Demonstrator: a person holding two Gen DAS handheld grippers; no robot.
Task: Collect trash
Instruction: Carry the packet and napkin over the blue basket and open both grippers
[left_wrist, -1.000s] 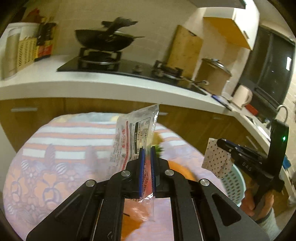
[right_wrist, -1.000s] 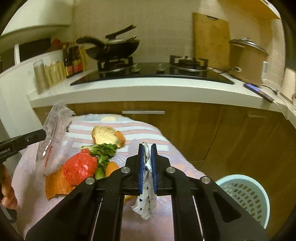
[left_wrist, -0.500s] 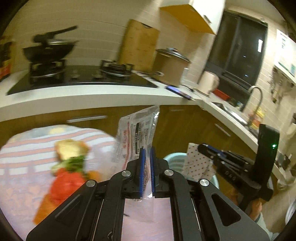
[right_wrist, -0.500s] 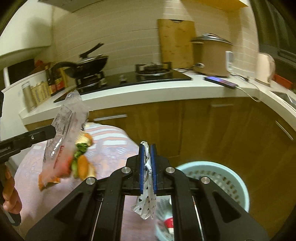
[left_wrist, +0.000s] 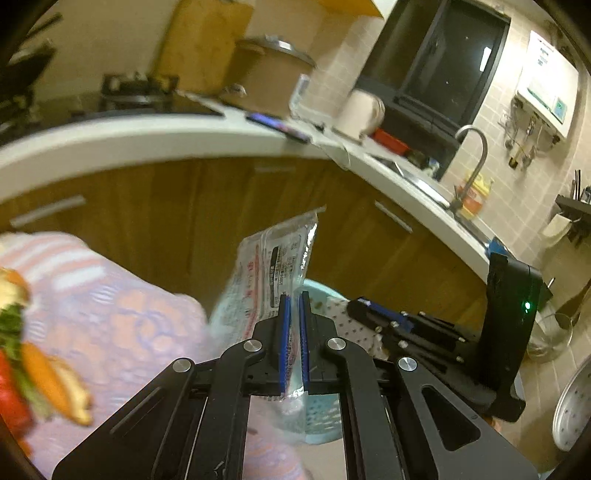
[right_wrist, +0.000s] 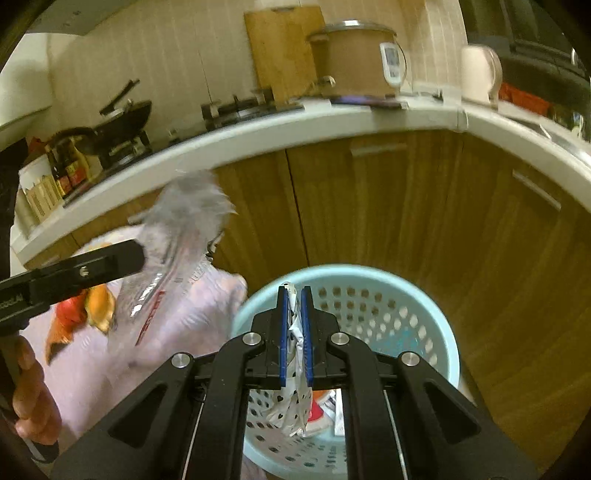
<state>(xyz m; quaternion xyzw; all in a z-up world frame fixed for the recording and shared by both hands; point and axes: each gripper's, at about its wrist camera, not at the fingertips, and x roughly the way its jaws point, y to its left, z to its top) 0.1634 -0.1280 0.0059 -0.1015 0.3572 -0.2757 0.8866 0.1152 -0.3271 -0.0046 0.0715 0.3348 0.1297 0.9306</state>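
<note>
**Two wrappers gripped, neither yet in the basket**

Both grippers are clamped on trash. In the right wrist view, the right gripper (right_wrist: 294, 332) pinches a crumpled heart-print wrapper (right_wrist: 290, 406) hanging at lower centre, directly over the pale blue basket (right_wrist: 424, 317), which already holds some scraps. The left gripper (left_wrist: 294, 339) pinches a clear printed food bag (left_wrist: 273, 273) at centre frame, near the basket rim but seemingly beside it. Judging from this, releasing both remains; food scraps (left_wrist: 40, 369) on the patterned cloth (left_wrist: 140, 325) at left look uncollected
</note>
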